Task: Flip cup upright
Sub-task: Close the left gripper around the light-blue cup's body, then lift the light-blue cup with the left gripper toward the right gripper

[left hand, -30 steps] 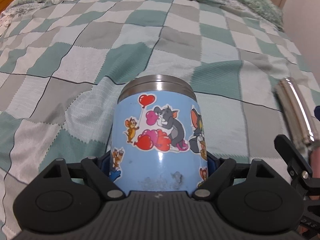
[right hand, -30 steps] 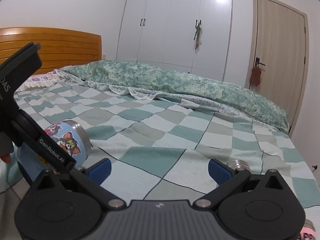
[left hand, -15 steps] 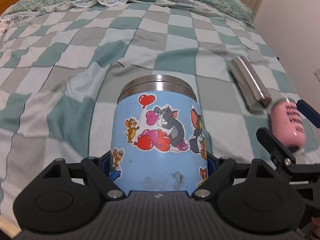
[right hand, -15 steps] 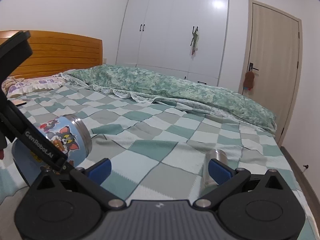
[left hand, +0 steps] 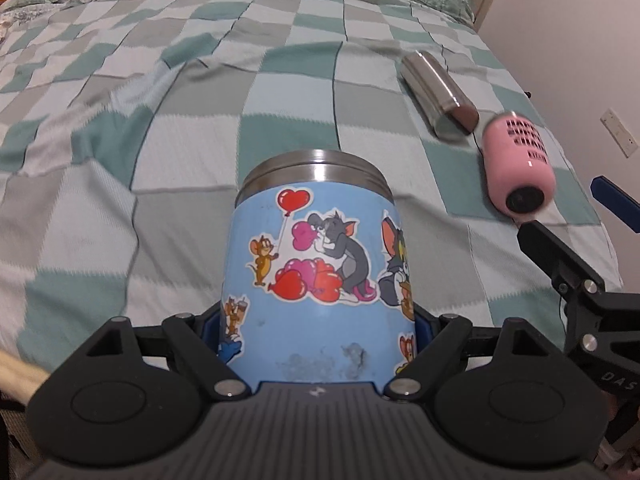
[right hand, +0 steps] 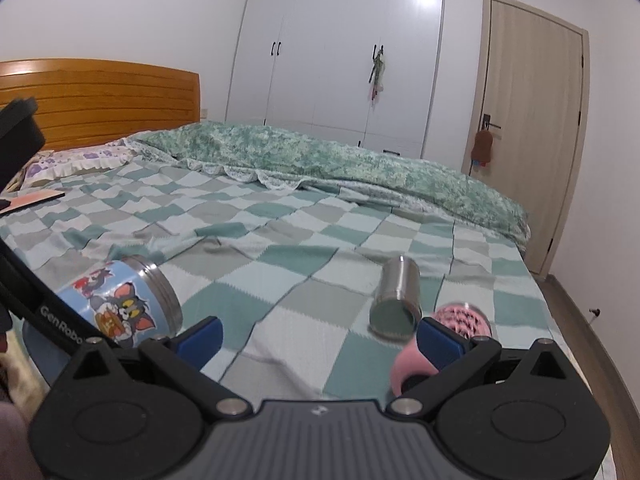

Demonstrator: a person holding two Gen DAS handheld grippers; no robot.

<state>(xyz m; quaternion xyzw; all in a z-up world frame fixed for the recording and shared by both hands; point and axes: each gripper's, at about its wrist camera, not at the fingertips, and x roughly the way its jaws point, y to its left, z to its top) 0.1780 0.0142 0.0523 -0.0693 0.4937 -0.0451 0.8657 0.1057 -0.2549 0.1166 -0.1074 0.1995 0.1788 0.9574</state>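
My left gripper [left hand: 318,326] is shut on a light blue cartoon-sticker cup [left hand: 316,272] with a steel rim, held tilted above the checkered bed. The same cup shows in the right wrist view [right hand: 124,304] at lower left, rim pointing right and up. A steel cup [left hand: 438,92] lies on its side on the bed; it also shows in the right wrist view [right hand: 396,300], mouth toward me. A pink cup [left hand: 518,160] lies on its side beside it, and shows just behind my right finger [right hand: 444,344]. My right gripper [right hand: 320,340] is open and empty.
The bed's checkered green and grey blanket [right hand: 280,248] fills the scene. A folded green quilt [right hand: 340,164] lies across the far end. A wooden headboard [right hand: 100,108], wardrobe [right hand: 340,48] and door [right hand: 532,120] stand behind. The bed's right edge [left hand: 600,216] drops near the wall.
Both grippers have swung and pulled back, so the steel and pink cups come fully into view. The blue cup stays held in my left gripper.
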